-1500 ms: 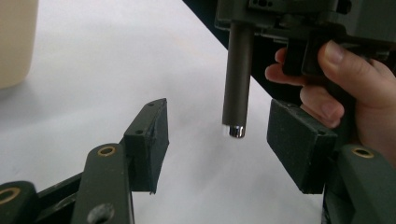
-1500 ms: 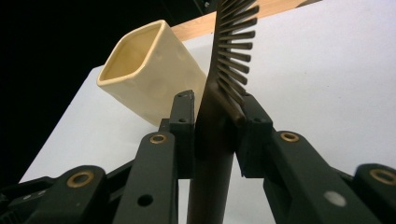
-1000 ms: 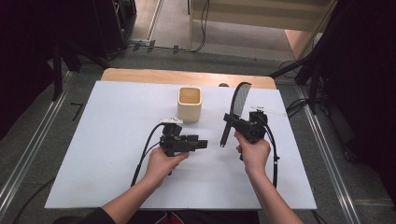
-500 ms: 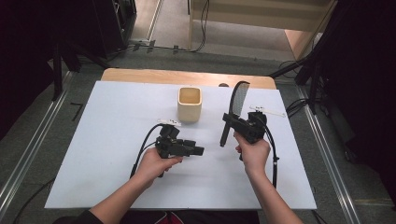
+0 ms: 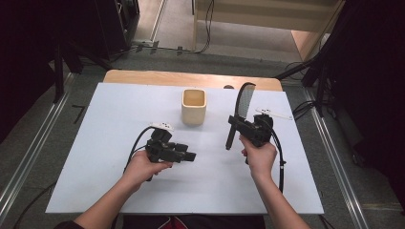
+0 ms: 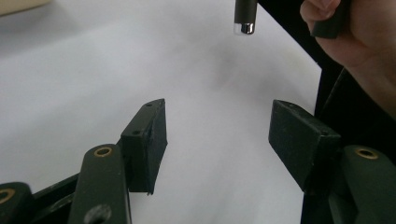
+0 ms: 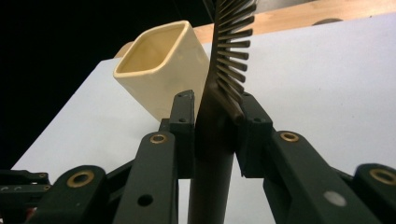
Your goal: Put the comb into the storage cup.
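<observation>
High view: left gripper [image 5: 190,156] has slid leftward, jaws wide and empty; right gripper [image 5: 235,123] clamps the comb [image 5: 243,102] upright. Likely next — comb into the cup [image 5: 194,106].

table [image 5: 95,143]: white top, wood strip at its far edge | on it: cream cup [image 5: 194,106], standing up, near the far edge, in the middle | open white top all around the cup
</observation>
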### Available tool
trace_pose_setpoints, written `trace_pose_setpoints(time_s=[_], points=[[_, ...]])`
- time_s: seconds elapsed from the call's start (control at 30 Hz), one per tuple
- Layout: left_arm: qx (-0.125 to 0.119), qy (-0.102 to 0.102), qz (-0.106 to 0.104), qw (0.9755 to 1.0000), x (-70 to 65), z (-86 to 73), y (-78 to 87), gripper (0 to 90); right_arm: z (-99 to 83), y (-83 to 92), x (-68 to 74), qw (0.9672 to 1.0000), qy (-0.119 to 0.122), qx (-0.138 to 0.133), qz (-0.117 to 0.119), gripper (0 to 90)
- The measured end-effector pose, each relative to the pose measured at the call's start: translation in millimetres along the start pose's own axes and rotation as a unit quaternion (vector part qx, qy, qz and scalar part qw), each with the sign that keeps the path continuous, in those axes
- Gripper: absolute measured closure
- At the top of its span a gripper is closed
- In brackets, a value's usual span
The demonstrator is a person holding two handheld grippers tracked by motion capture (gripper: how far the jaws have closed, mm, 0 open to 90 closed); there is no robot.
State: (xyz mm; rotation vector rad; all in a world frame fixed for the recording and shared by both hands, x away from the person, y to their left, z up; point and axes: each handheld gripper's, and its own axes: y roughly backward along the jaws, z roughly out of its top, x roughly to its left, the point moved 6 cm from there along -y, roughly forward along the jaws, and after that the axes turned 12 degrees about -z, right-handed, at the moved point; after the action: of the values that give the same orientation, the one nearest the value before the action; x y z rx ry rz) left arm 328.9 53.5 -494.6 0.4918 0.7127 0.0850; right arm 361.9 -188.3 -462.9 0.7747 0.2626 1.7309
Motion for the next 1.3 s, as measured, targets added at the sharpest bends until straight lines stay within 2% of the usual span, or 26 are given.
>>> trace_pose_setpoints(time_s=[0.33, 0.63, 1.1, 1.3], points=[[0.013, -0.008, 0.021, 0.9997, 2.1, -13.7, 16.6, 36.8, 0.1, -0.4, 0.1, 1.0, 0.001, 0.001, 0.006, 69.9], [0.011, -0.002, 0.026, 0.9996, 3.8, -23.3, 30.0, 36.0, 1.1, 0.7, -0.2, 1.0, 0.0, -0.003, 0.005, 69.9], [-0.009, 0.01, 0.047, 0.9988, 8.1, -39.7, 59.7, 36.0, 3.4, -1.9, 6.1, 0.9999, 0.009, -0.005, 0.008, 69.9], [-0.017, 0.02, 0.057, 0.998, 10.1, -44.4, 67.5, 36.0, 5.3, -4.2, 11.3, 0.9998, 0.016, -0.007, 0.013, 69.9]])
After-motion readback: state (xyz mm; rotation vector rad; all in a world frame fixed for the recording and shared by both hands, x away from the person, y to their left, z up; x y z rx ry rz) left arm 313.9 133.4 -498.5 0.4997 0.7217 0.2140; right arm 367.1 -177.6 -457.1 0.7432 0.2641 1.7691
